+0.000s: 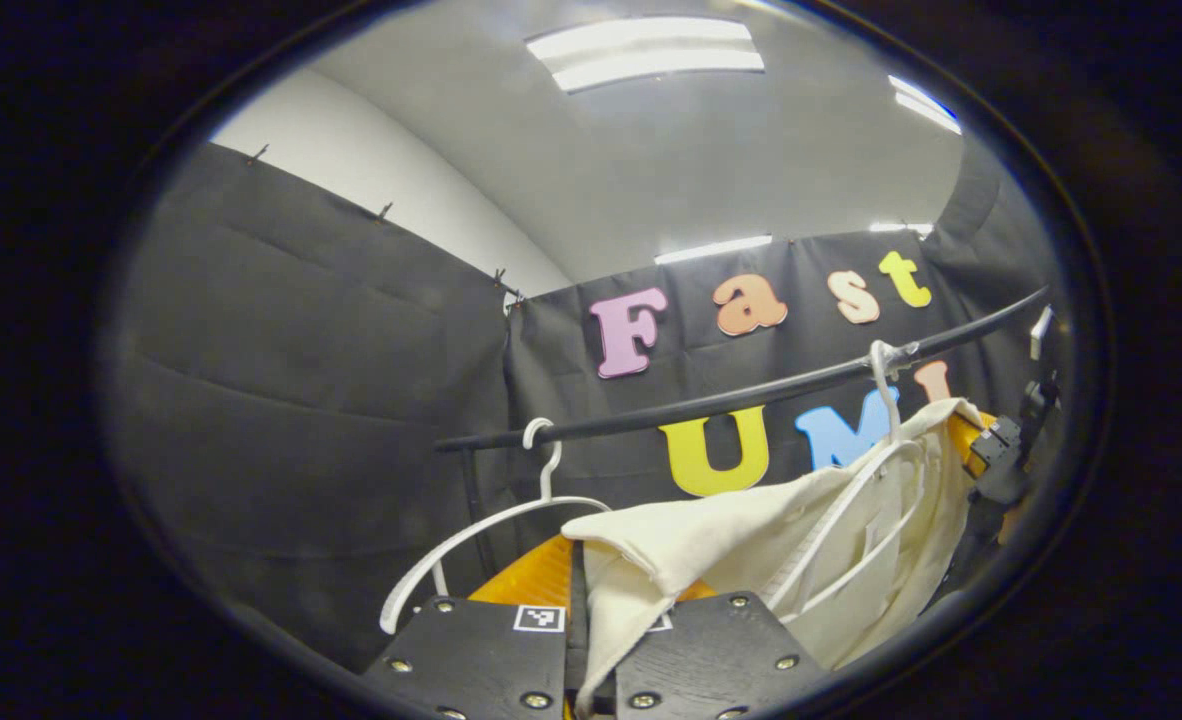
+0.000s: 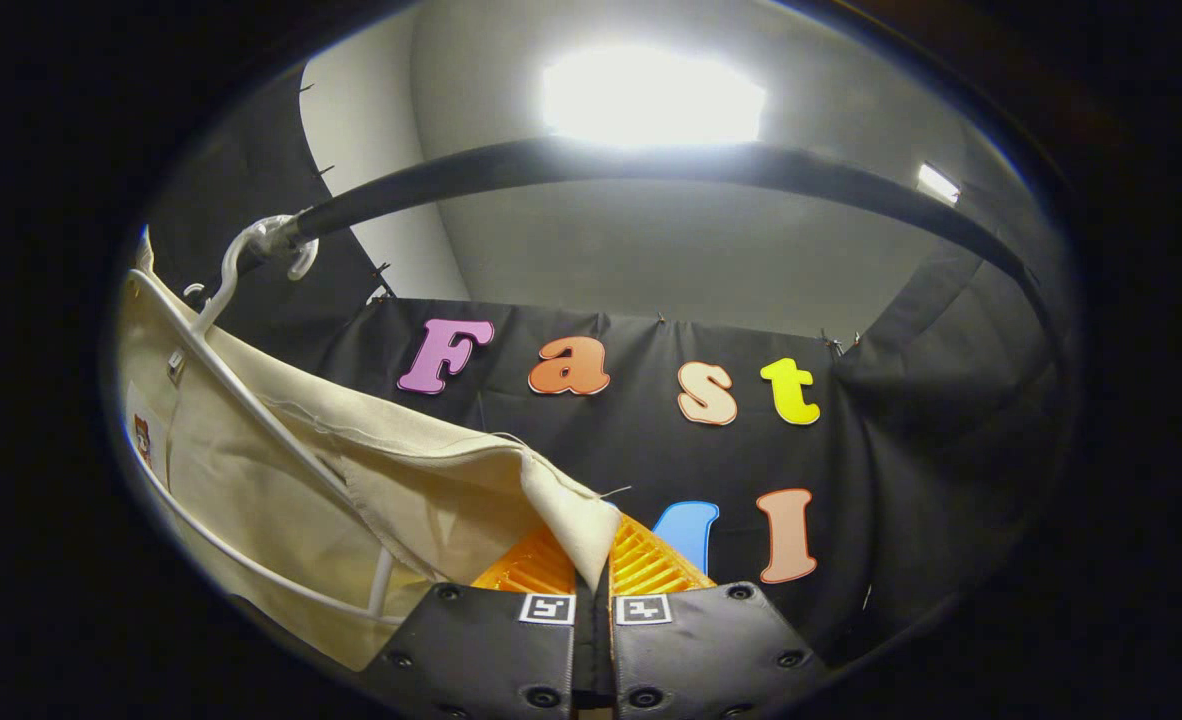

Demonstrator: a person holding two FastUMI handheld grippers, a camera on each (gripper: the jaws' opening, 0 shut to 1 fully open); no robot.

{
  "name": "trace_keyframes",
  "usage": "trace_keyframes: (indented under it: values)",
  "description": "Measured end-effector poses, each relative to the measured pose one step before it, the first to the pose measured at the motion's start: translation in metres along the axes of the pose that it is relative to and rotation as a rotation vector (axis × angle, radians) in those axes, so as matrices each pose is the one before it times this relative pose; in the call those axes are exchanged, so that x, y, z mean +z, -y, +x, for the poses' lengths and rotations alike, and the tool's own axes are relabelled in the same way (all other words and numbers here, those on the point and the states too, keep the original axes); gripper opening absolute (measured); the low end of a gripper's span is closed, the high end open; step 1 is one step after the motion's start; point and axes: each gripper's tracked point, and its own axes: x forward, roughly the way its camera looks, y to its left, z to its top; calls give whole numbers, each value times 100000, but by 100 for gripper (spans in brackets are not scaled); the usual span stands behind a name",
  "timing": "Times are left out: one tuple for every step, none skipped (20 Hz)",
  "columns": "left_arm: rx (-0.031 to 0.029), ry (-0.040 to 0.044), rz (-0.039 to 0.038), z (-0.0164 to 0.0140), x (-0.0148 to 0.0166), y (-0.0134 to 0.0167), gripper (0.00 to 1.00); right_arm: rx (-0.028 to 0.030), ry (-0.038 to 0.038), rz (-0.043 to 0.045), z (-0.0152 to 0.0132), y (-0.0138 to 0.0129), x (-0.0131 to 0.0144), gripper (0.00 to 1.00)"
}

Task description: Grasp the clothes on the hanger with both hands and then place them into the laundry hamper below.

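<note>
Right, left gripper view first: the left tongs (image 1: 591,640) sit at the bottom, black plates close together with a fold of the cream garment (image 1: 711,540) pinched between them, so narrow and holding cloth. The garment runs up and to the right from the tongs toward its white hanger (image 1: 876,480), whose hook is over the black rail (image 1: 751,392); long axis of the cloth goes along the rail, slanting upward to the right. A second, bare hanger (image 1: 481,530) hangs just left of the tongs on the same rail. At the far right edge the other gripper (image 1: 996,450) shows beside the garment's far end; its fingers cannot be made out from here. Right gripper view: the right tongs (image 2: 591,600) are nearly closed, orange fingers (image 2: 536,565) pressed on a corner of the garment (image 2: 371,480) that drapes over their tips. From these tongs the cloth spreads left and up to the hanger (image 2: 251,400), hooked on the rail (image 2: 551,165) overhead. So each hand has one end, the hanger between them and still on the rail. Hamper lies below per the task; judged next move is pulling the cloth down off the hanger, both ends together, and the hanger arms could snag it.
</note>
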Motion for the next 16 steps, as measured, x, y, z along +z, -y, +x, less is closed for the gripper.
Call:
trace_keyframes:
  values:
    - [-636,-589,-1056,135,-404,-105,4,619,-473,-314,299,-251,-444,0]
    - [-868,-118,-996,240,-251,-48,4,461,-284,-478,309,-230,-524,0]
    - [-1321,-580,-794,382,-502,131,4,166,-663,-601,217,-225,-698,0]
    - [-840,-497,-592,306,-364,-62,4,560,-693,-395,259,-328,-538,1]
    - [-1049,-614,-654,345,-624,105,4,546,-866,-119,230,-317,-536,0]
    - [-847,-921,-642,309,-559,115,4,843,-1264,109,-102,-93,-247,1]
    - [-712,-448,-1191,222,-458,45,4,919,-1201,335,84,-104,-422,0]
    - [-818,-605,-1484,153,-492,24,4,924,-1238,439,21,-238,-450,1]
    - [-497,-813,-1597,241,-743,-15,4,1092,-1416,394,193,-299,-659,1]
    - [-561,-539,-1464,101,-679,24,4,1065,-1260,178,102,-365,-618,1]
    - [-229,-592,-1096,236,-698,94,4,980,-1734,-127,-243,-275,-766,1]
    - [-305,-1273,-871,154,-936,-35,4,1027,-2123,-49,-342,-321,-956,1]
    - [229,-1478,-894,241,-1227,-130,4,1604,-2818,244,-266,-544,-1092,1]
    - [14,-1535,-711,218,-1160,-272,4,1541,-2463,-236,-381,-509,-972,1]
    - [396,-1814,-425,-473,-1188,-439,5,1162,-1952,-708,-257,-311,-804,0]
    - [312,-1573,479,-145,-1095,-241,4,321,-1068,-793,-460,-167,-413,1]
